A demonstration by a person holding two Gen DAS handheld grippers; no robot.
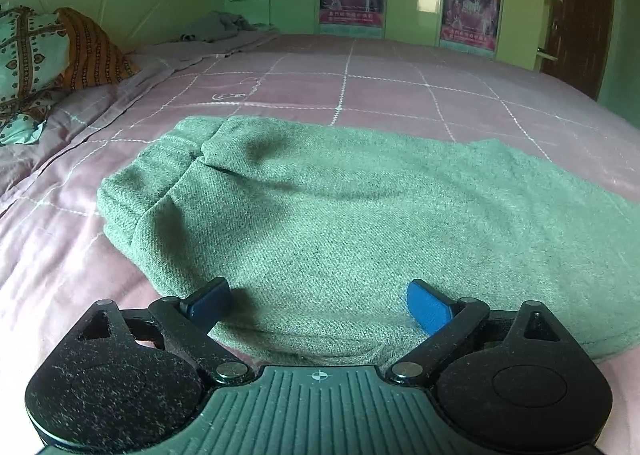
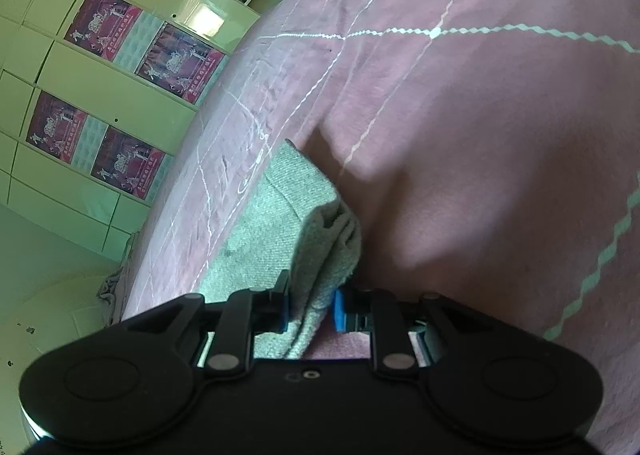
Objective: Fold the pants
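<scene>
The grey-green pants [image 1: 320, 223] lie folded into a thick pad on the pink quilted bed cover [image 1: 380, 83]. My left gripper [image 1: 318, 301] is open, its blue pads [image 1: 426, 309] spread wide over the pad's near edge, touching or just above the fabric. In the right wrist view, rolled sideways, my right gripper [image 2: 311, 305] is shut on the edge of the pants [image 2: 296, 223], with several stacked layers pinched between its blue pads [image 2: 340, 309]. The rest of the garment runs away from the fingers along the bed cover [image 2: 480, 135].
Patterned pillows [image 1: 44, 51] and a crumpled grey cloth [image 1: 224, 27] lie at the bed's head, far left. A pale wardrobe with posters [image 1: 472, 11] stands behind the bed; it also shows in the right wrist view [image 2: 120, 67]. A dark wooden door [image 1: 580, 15] is at far right.
</scene>
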